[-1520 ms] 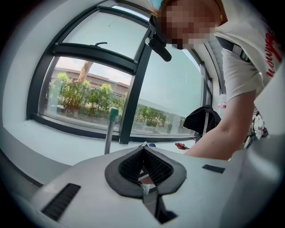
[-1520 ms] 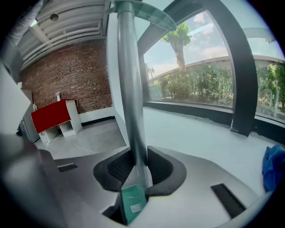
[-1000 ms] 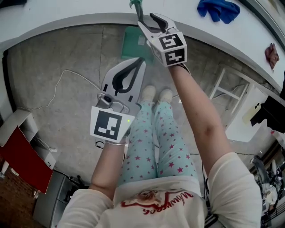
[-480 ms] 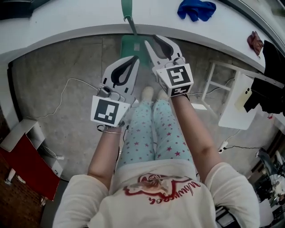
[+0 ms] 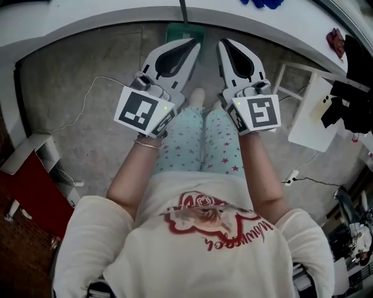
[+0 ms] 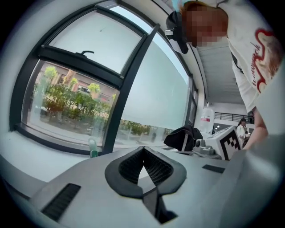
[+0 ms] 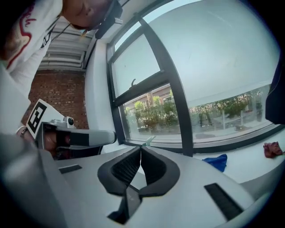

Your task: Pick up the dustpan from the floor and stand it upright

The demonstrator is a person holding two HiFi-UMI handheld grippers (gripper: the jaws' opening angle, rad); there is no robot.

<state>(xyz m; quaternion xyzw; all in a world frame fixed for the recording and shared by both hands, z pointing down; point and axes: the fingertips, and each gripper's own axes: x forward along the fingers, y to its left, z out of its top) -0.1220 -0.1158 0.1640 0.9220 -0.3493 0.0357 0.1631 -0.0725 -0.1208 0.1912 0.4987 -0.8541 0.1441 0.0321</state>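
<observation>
Green dustpan [image 5: 182, 30] upright at ledge [image 5: 87, 14], long axis vert., handle [image 5: 183, 9] up

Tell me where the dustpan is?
Top middle of the head view: the dustpan stands by the white ledge, just beyond the left gripper and right gripper.

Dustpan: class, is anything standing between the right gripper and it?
Nothing visible does. The dustpan stands by the ledge ahead of the right gripper, whose jaws are shut and empty; only floor shows between.
</observation>
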